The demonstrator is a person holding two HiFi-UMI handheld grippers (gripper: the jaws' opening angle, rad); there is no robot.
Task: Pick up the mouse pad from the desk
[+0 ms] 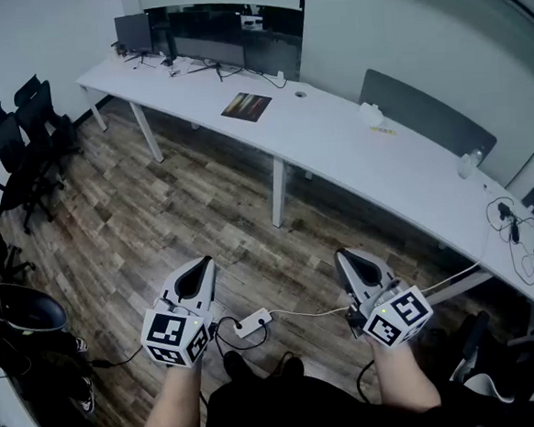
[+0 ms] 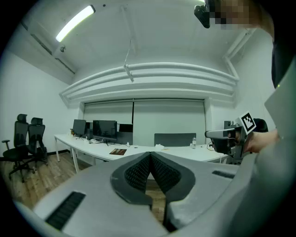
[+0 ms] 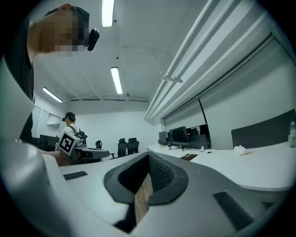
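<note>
Two shut, empty tools: left hand-held gripper (image 1: pixel 200 267), right hand-held gripper (image 1: pixel 344 257); mouse pad (image 1: pixel 247 106) well ahead.
I see it flat by the table's (image 1: pixel 354 146) front edge, roughly between them, perhaps slightly nearer my left.

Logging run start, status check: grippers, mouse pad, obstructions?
Shut, empty, held low: left gripper, right gripper. Dark rectangular mouse pad untouched on long white desk, far ahead. White power strip at feet.
</note>
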